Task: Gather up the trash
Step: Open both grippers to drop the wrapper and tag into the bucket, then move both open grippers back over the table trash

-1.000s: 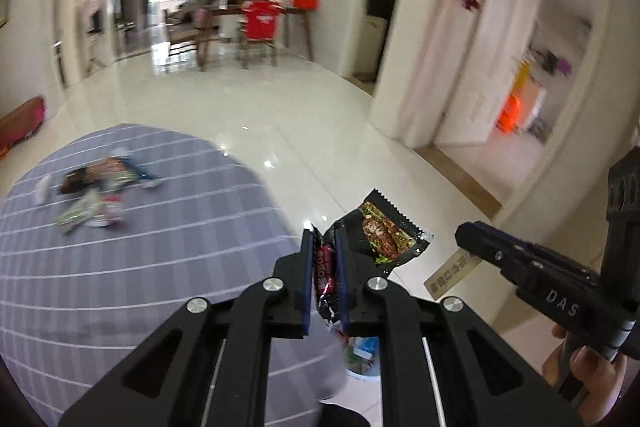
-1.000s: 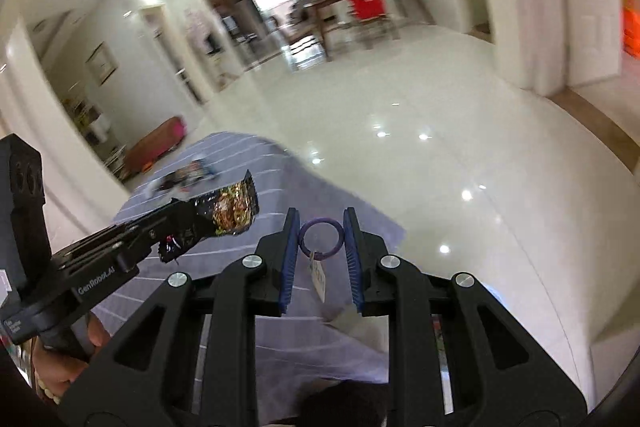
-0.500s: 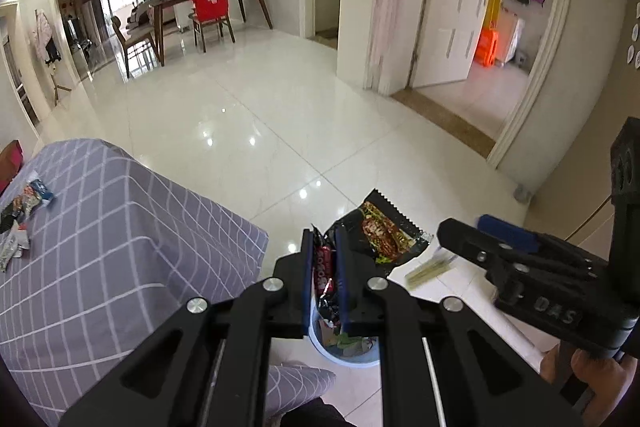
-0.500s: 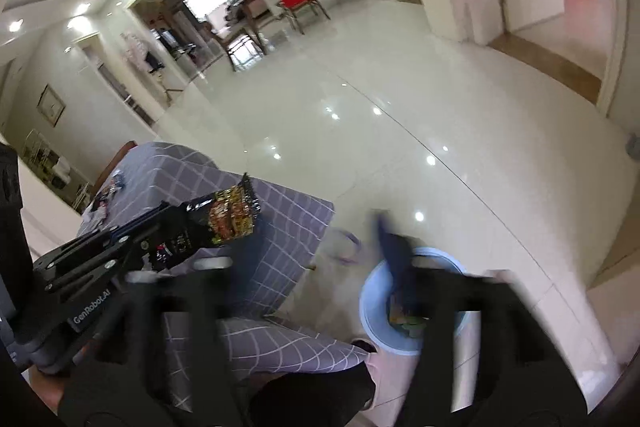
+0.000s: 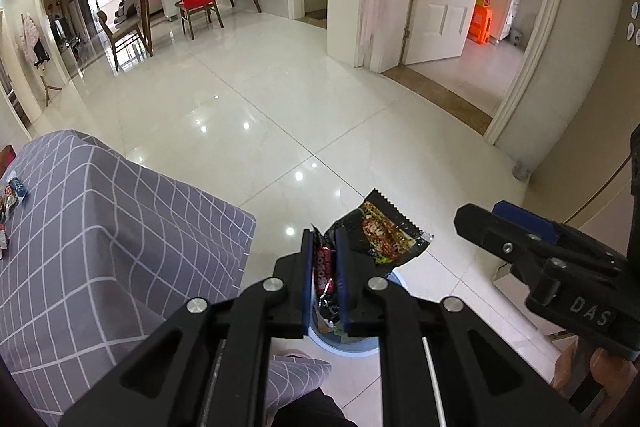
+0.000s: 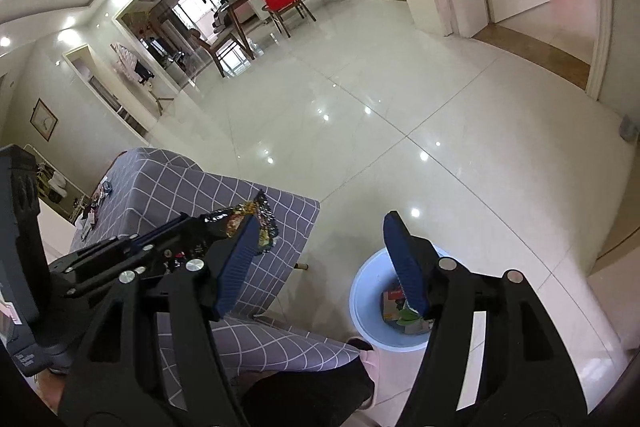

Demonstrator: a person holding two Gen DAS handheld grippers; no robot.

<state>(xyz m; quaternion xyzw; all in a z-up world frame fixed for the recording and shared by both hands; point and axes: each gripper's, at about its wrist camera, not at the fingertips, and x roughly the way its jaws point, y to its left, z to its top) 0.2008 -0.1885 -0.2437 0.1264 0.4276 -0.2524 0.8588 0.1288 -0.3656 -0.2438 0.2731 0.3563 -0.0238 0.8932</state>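
Pinching a light, crinkly black foil snack wrapper (image 5: 376, 235) by its crumpled end, the left gripper (image 5: 325, 259) hovers at twelve o'clock of the pale blue plastic bin (image 6: 364, 291), while the right gripper (image 6: 324, 259) fingers gape wide, empty.

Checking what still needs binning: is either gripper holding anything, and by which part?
The left gripper pinches a black snack wrapper by its crumpled lower end; the right gripper is open, empty.

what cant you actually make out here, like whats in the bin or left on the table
- Bin contents: right gripper finger covers part in the right wrist view; left gripper and its wrapper hide most in the left wrist view.
- Trash on the table: cut by the frame edge, too small to identify.
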